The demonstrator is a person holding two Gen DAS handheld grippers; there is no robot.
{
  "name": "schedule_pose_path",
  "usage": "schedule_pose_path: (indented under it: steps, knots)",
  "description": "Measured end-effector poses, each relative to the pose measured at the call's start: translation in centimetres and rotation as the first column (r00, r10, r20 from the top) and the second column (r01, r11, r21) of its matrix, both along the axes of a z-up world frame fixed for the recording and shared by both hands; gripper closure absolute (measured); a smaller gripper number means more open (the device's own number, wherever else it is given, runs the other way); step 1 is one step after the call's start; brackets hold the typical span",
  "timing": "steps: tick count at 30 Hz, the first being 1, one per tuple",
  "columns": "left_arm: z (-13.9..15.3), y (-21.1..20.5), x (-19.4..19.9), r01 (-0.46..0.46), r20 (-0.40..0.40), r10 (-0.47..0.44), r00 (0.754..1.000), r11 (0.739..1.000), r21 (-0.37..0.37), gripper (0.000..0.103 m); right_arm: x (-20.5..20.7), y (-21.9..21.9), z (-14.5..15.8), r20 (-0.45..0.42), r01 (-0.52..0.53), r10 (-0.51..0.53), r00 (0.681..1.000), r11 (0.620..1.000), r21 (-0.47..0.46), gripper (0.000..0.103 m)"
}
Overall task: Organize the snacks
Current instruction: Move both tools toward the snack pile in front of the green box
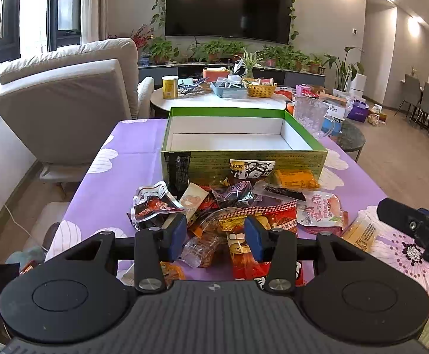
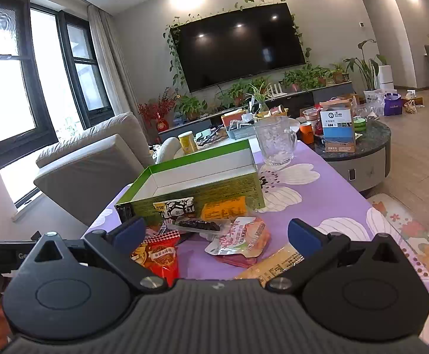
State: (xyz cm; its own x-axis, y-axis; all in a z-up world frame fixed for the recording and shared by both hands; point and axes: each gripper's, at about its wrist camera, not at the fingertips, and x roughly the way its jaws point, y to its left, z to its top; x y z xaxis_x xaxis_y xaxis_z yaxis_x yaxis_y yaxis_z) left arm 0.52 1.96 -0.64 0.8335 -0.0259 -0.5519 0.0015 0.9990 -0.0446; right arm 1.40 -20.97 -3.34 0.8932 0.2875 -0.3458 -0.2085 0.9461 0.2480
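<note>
Snacks in crinkly foil and clear plastic wrappers (image 1: 238,206) lay heaped on the purple flower-printed tablecloth (image 1: 117,183), just in front of the open green cardboard box with a white inside (image 1: 241,135), which stood toward the far edge and held nothing that could be seen. Slippery packets overlapped one another, so a pinch into the heap would likely have dragged up two at once or let one slide free; the box wall could also have caught a packet carried too low. A ribbed clear glass jug (image 2: 275,141) near the box's far right corner risked a knock from a wide swing. The left gripper (image 1: 214,236) hovered low over the near side of the pile, its blue pads apart and gripping nothing. The right gripper (image 2: 214,233) hung level beside it, spread wider, aimed at the pink-and-white pouch (image 2: 241,236) and equally empty
</note>
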Motion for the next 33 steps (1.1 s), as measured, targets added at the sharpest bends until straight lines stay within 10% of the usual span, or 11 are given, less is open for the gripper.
schedule_pose_path:
  steps: [33]
  knots:
    - [0.5,0.8,-0.5,-0.012,-0.006,0.012,1.000,0.998,-0.060,0.063,-0.5,0.6,0.0,0.036,0.034,-0.033,0.999,0.998,-0.055,0.045]
